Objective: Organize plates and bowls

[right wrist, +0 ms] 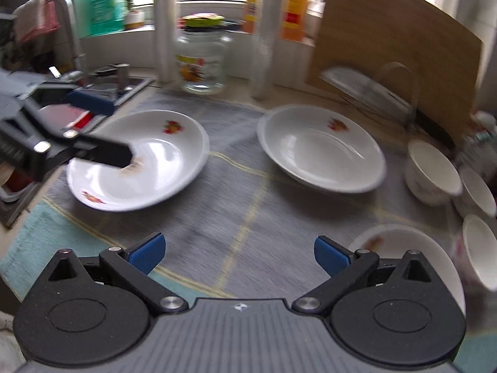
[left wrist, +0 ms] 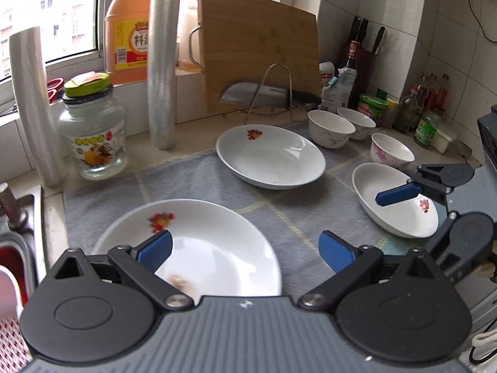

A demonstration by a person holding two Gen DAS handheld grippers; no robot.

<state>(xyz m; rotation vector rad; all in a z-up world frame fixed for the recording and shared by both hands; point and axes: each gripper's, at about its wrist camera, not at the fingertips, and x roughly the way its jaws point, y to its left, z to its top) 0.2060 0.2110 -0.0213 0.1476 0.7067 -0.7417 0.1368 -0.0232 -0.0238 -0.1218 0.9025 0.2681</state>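
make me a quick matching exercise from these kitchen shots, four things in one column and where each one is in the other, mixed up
Things:
1. glass jar
2. cleaver
3. cutting board
4. orange bottle

Places:
A. on the window sill
B. leaning upright against the wall
C. in the wire rack
D. on the counter between two plastic rolls

Pairs: 1-D, 2-C, 3-B, 4-A

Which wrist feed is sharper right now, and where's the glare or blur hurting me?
Left wrist view is the sharper: the middle plate and small bowls read cleanly, though the window is blown out. Right wrist view is smeared by motion blur, worst on the bowls at the right edge, with backlight washing out the cutting board.
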